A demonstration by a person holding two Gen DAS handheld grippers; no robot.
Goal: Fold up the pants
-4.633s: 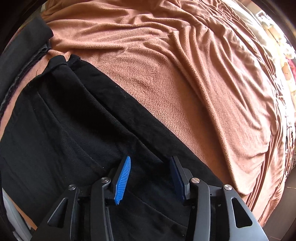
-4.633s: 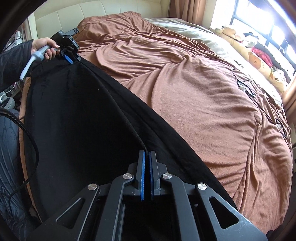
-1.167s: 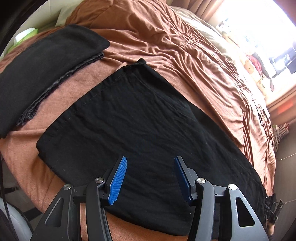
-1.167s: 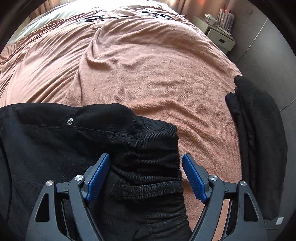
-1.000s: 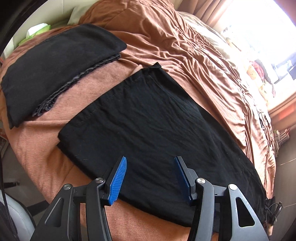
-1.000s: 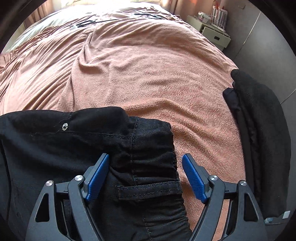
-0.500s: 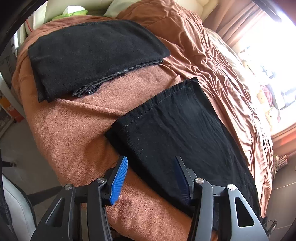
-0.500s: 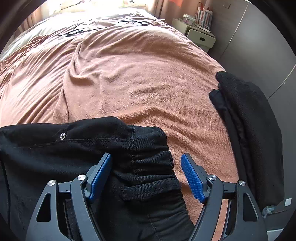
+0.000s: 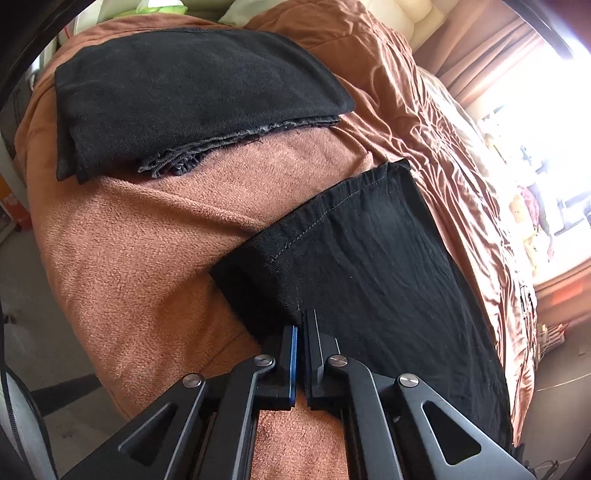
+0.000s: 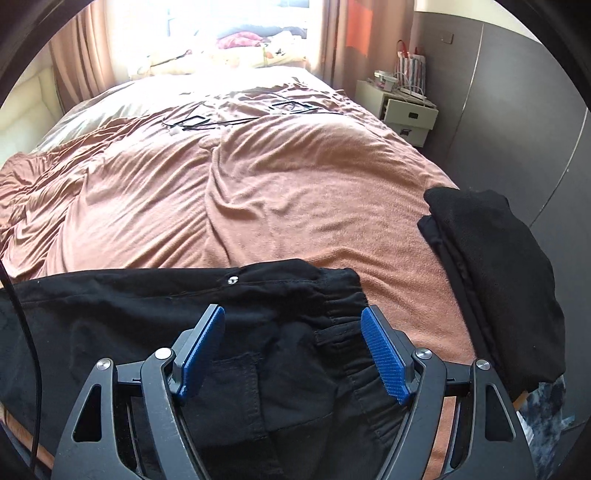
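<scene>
Half a second ago the left tool point(image 9: 300, 328) stood spread above the leg hem; now its fingers are pressed together at the near hem corner of the pants point(image 9: 369, 266), low centre of the frame, apparently pinching cloth, though the bite itself is hidden. The pants lie flat on the bed point(image 9: 147, 258). The right tool point(image 10: 291, 343) hangs spread over the waistband point(image 10: 332, 291), lower centre, gripping nothing. The hem looks ready to be carried toward the waist.

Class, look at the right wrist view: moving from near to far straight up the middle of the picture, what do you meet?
right gripper → pants → brown blanket → cables → window
</scene>
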